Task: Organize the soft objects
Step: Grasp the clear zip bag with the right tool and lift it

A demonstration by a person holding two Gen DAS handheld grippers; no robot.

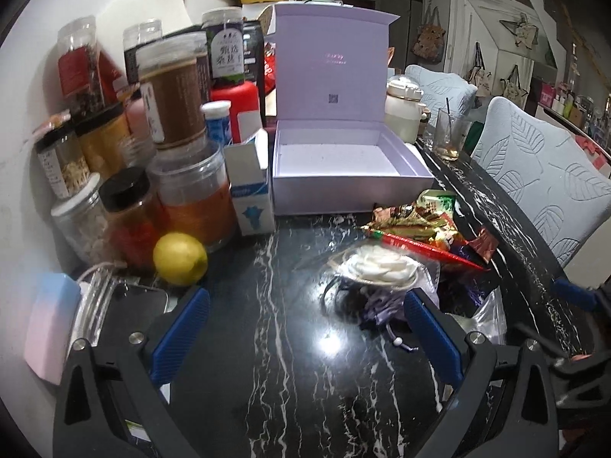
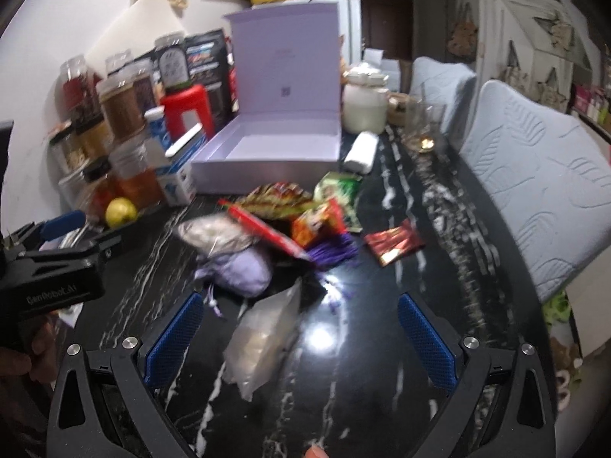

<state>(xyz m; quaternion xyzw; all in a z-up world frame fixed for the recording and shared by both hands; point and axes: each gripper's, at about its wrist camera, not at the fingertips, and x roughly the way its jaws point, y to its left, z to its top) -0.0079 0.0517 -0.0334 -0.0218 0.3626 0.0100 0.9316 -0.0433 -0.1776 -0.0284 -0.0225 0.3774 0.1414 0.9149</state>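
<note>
Red foil packet (image 2: 394, 246), right view only

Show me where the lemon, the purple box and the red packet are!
lemon (image 1: 180, 258), left wrist view, middle of its yellow skin
purple box (image 1: 353, 189), left wrist view, front wall
red packet (image 2: 394, 247), right wrist view, middle of the foil

Your table (image 1: 290, 381) is black marble with white veining. The open box (image 1: 343, 122) is pale lilac inside and out. Your gripper fingers (image 2: 172, 339) carry blue textured pads on black frames. The lemon (image 1: 180, 258) is yellow. The soft pouch (image 2: 244, 271) is lavender; the fringe (image 2: 332, 253) beside it is deep purple. The snack packets (image 2: 317, 225) show red, orange and green print. The chair covers (image 2: 534, 191) are light blue with an embossed leaf pattern.
</note>
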